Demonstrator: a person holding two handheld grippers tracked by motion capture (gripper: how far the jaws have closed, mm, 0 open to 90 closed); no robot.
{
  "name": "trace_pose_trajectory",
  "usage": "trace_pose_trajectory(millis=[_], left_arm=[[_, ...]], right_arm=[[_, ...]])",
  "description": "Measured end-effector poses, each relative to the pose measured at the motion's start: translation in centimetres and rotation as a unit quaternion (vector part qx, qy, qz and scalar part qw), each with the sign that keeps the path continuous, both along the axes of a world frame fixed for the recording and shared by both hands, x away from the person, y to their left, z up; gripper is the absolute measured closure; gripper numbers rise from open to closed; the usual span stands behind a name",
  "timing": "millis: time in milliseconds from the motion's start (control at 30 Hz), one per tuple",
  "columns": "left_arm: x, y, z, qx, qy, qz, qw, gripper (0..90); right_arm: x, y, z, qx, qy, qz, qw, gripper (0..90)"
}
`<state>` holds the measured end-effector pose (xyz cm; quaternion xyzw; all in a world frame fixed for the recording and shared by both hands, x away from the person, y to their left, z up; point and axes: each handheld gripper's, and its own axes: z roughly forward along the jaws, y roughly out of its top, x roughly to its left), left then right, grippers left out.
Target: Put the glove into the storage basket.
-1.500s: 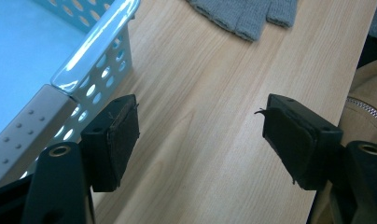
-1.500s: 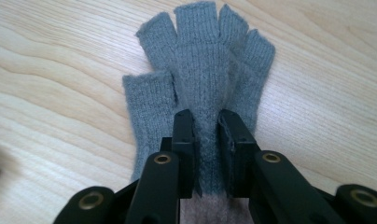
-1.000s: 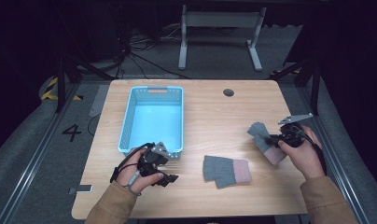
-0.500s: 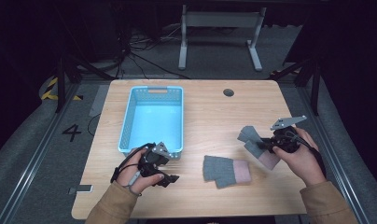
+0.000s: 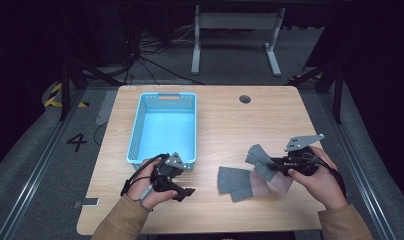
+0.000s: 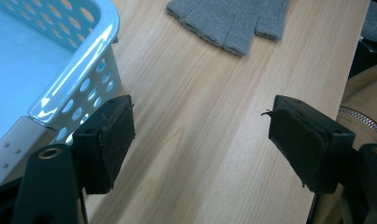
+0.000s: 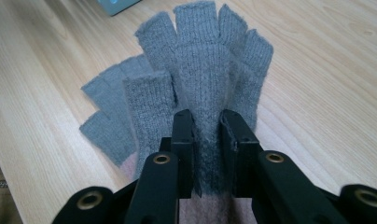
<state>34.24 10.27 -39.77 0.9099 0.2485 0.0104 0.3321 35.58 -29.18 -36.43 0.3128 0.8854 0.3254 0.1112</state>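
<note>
I can read only a white number 4 [image 5: 77, 142] painted on the grey floor [image 5: 35, 165] left of the desk [image 5: 225, 120].

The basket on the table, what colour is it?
Light blue; the basket shows best in the high view.

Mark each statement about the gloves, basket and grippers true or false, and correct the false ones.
1. The right gripper is shut on a grey glove. True.
2. The left gripper holds the other glove. False: it is open and holds nothing; that glove lies flat on the table.
3. The basket is blue. True.
4. A glove lies in the basket. False: the basket is empty.
5. The left gripper is beside the basket's near corner. True.
</note>
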Motion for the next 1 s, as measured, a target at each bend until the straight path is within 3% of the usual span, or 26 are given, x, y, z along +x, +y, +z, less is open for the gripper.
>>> trace_pose_trajectory(millis=[267, 367, 567, 733, 833, 900, 1000], left_arm=[[-0.3, -0.7, -0.1, -0.011, 0.014, -0.01, 0.9998, 28.2], [-0.3, -0.9, 0.0, -0.011, 0.009, -0.006, 0.9999, 27.8], [-0.3, -1.3, -0.2, -0.008, 0.0, 0.005, 1.0, 33.5], [-0.5, -1.8, -0.4, -0.007, 0.0, 0.001, 1.0, 38.6], [-0.6, -2.2, -0.6, 0.004, -0.012, 0.002, 0.9999, 38.5], [-0.7, -2.4, -0.8, 0.008, -0.008, -0.001, 0.9999, 38.5], [-0.6, -2.5, -1.0, 0.004, -0.013, -0.001, 0.9999, 38.5]], right_arm=[[-0.4, 1.2, -0.5, -0.004, -0.006, 0.031, 0.9995, 76.5], [-0.3, 1.8, -1.2, -0.006, -0.005, 0.05, 0.9987, 76.2], [-0.1, 2.5, -2.2, -0.014, 0.002, 0.058, 0.9982, 76.2], [-0.1, 3.3, -2.8, -0.019, 0.006, 0.07, 0.9974, 76.2], [-0.1, 3.9, -3.2, -0.024, 0.006, 0.077, 0.9967, 76.1], [-0.1, 4.2, -3.5, -0.027, 0.01, 0.081, 0.9963, 76.1], [-0.1, 4.6, -3.8, -0.035, 0.01, 0.088, 0.9955, 76.0]])
